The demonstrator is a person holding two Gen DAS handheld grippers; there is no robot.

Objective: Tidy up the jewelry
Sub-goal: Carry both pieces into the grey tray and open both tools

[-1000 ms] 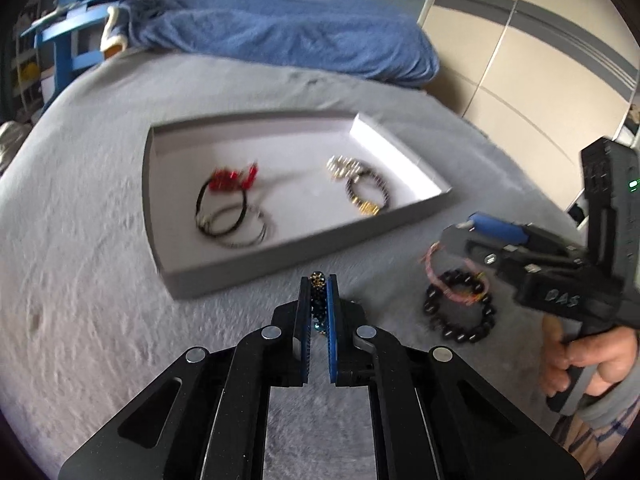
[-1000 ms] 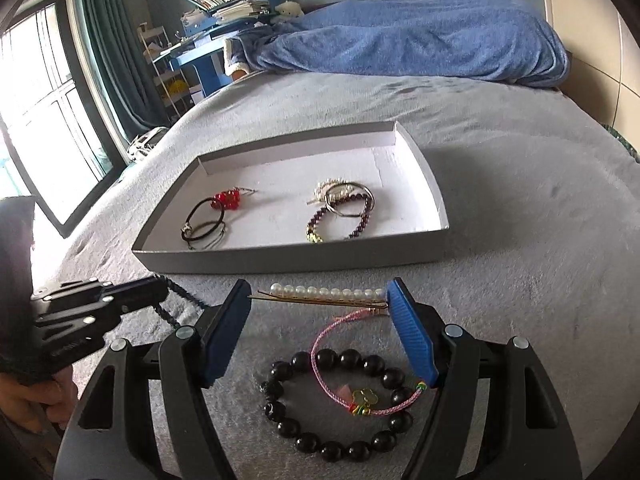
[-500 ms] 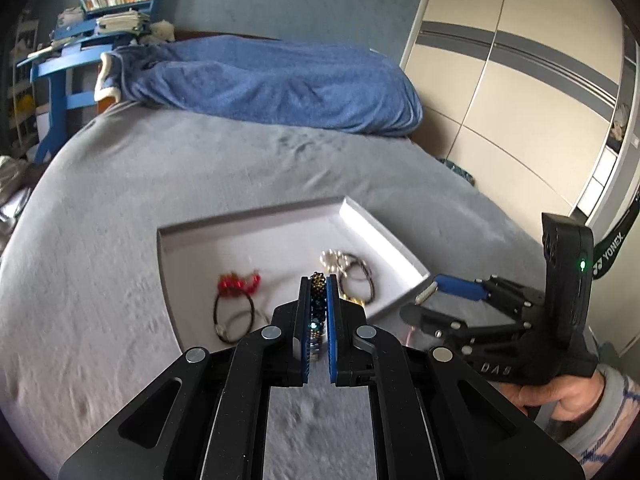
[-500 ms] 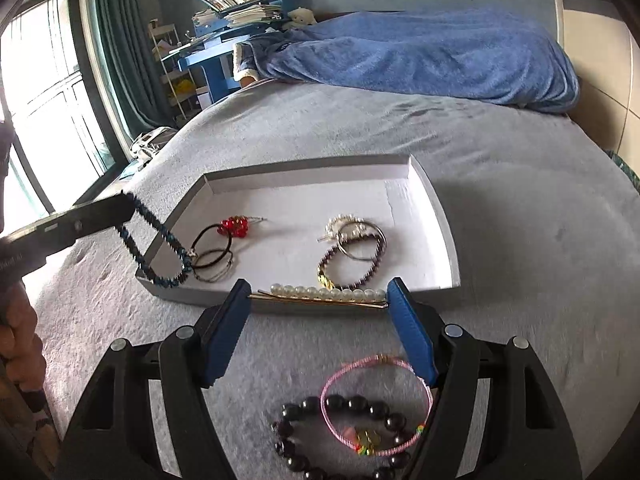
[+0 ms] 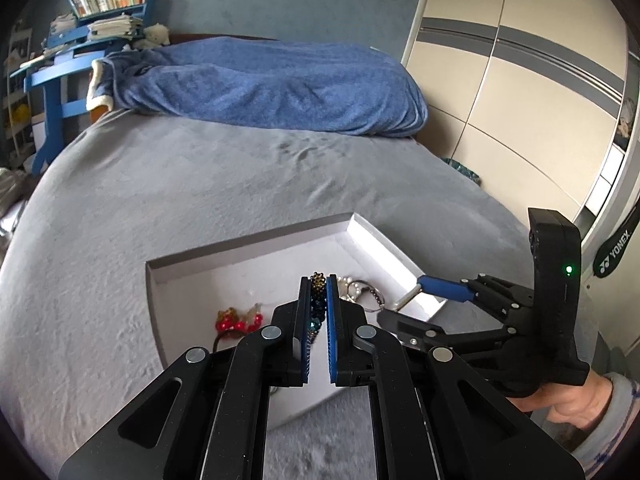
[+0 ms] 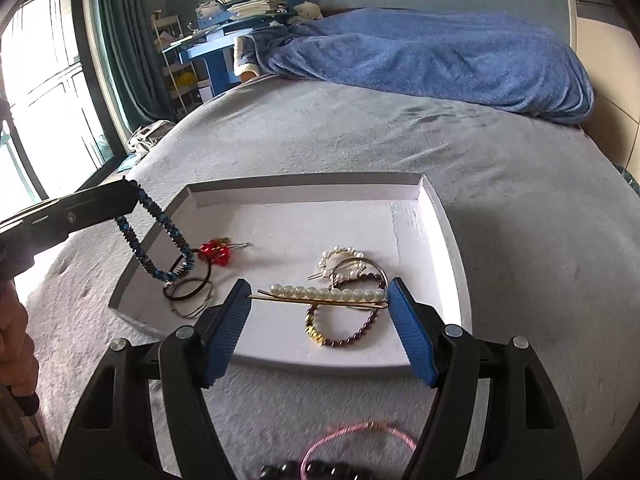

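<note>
A shallow grey tray (image 6: 444,216) with a white floor lies on the bed; it also shows in the left wrist view (image 5: 248,244). My left gripper (image 5: 319,280) is shut on a blue beaded bracelet (image 6: 156,236) that hangs over the tray's left edge. My right gripper (image 6: 318,300) is shut on a pearl hair pin (image 6: 324,293), held crosswise between its blue pads over the tray's front part. In the tray lie red-beaded hair ties (image 6: 214,250), dark rings (image 6: 188,292), a pearl clip (image 6: 340,258) and a purple bead bracelet (image 6: 344,328).
A pink cord bracelet (image 6: 356,436) and a black bead bracelet (image 6: 304,470) lie on the grey bedspread below my right gripper. A blue blanket (image 6: 420,52) is heaped at the bed's far end. Wardrobe doors (image 5: 520,92) stand to the right.
Both grippers rose from the bedspread and moved forward over the tray. The left one carries the blue bracelet, the right one the pearl pin.
</note>
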